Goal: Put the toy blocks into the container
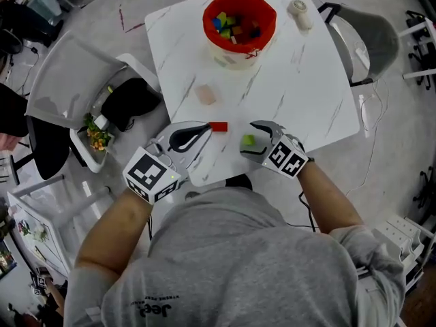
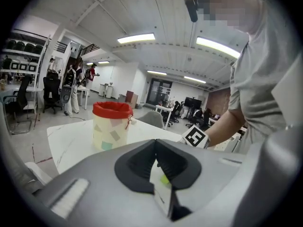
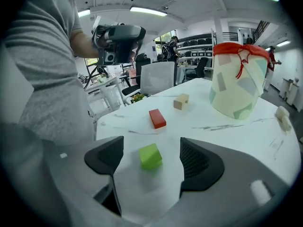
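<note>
Left gripper (image 1: 206, 128) lies low at the counter's (image 1: 300, 80) near edge, jaws closed, empty; right gripper's (image 1: 253, 139) open jaws flank one green block (image 3: 150, 156). One red block (image 1: 219, 126) and one tan block (image 1: 206, 95) lie loose.

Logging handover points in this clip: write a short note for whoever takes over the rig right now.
Left gripper: shut, empty, held up off the table.
Right gripper: open, with the green block on the table between its jaws, not gripped.
Container: at the table's far side, with several blocks already inside.
Left to do: the green block, red block and beige block lie on the table. Closing on the green one looks like the next move, then carry it to the container.
</note>
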`<state>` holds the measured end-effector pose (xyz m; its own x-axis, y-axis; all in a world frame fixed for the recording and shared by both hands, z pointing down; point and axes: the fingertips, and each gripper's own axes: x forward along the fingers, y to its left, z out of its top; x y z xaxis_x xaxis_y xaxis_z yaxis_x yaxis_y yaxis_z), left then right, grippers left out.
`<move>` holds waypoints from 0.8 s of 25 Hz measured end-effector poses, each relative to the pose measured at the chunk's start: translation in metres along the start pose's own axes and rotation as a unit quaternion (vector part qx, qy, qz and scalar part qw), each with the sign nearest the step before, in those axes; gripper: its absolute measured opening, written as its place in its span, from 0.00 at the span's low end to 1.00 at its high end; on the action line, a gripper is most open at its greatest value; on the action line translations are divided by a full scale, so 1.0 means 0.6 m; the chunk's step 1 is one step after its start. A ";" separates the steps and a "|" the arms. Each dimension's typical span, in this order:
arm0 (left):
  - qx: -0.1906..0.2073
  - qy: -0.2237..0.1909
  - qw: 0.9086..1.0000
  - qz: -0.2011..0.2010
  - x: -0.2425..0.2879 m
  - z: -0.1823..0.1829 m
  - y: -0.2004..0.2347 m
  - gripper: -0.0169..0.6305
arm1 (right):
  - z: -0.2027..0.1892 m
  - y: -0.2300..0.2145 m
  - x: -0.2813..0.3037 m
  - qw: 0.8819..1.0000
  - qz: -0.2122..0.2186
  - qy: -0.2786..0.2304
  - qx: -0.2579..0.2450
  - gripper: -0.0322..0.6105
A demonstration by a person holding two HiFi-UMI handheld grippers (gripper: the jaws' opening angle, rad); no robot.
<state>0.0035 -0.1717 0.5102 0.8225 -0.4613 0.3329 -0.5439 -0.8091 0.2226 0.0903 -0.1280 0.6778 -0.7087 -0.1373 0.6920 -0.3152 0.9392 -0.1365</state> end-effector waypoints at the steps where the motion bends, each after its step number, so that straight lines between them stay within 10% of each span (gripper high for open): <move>1: -0.001 0.002 1.000 -0.001 0.003 -0.002 0.001 0.12 | -0.009 0.000 0.006 1.000 0.003 0.005 0.000 0.63; 4: -0.004 0.008 1.000 -0.004 0.010 -0.009 0.003 0.12 | -0.039 -0.003 0.023 0.999 0.003 0.046 -0.016 0.62; 6: -0.005 0.012 1.000 -0.006 0.014 -0.013 0.002 0.12 | -0.056 -0.006 0.029 0.997 -0.001 0.072 -0.037 0.29; 20: 0.002 -0.037 0.998 0.041 -0.008 0.101 0.070 0.12 | 0.252 -0.183 -0.150 0.989 -0.083 -0.117 -0.020 0.28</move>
<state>-0.0133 -0.2258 0.4623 0.7852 -0.5521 0.2805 -0.6096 -0.7688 0.1931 0.0930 -0.2662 0.5234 -0.7781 -0.3551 0.5182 -0.4169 0.9089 -0.0032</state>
